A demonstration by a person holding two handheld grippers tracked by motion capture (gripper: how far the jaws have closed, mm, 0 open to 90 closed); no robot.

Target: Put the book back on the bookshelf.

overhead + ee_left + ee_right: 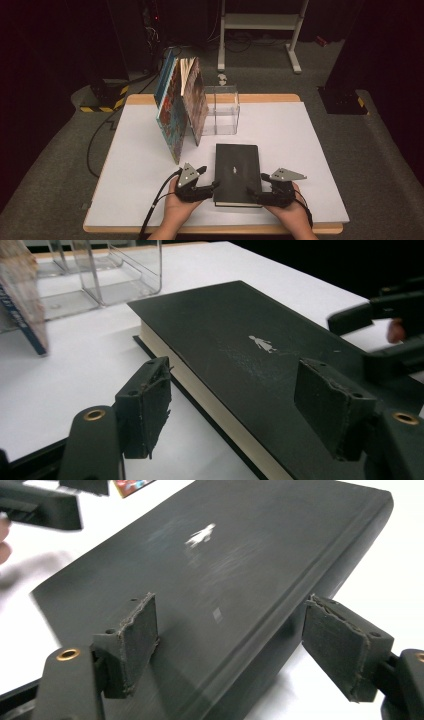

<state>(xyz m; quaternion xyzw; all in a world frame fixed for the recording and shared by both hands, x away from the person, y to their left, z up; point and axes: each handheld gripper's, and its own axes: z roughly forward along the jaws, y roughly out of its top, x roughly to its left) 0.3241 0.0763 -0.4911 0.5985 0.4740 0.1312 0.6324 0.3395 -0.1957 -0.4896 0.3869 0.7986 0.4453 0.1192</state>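
A black hardcover book with a small white figure on its cover lies flat on the white table, near the front edge. My left gripper is at the book's near left corner. In the left gripper view the book has its page edge between the open jaws of my left gripper, one pad beside the pages and one above the cover. My right gripper is at the near right corner. In the right gripper view the jaws of my right gripper straddle the book's spine edge, open and not pressing.
Two colourful books stand leaning together at the back left of the table. A clear plastic box stands just right of them, behind the black book. Beyond the table a white metal stand is on the floor.
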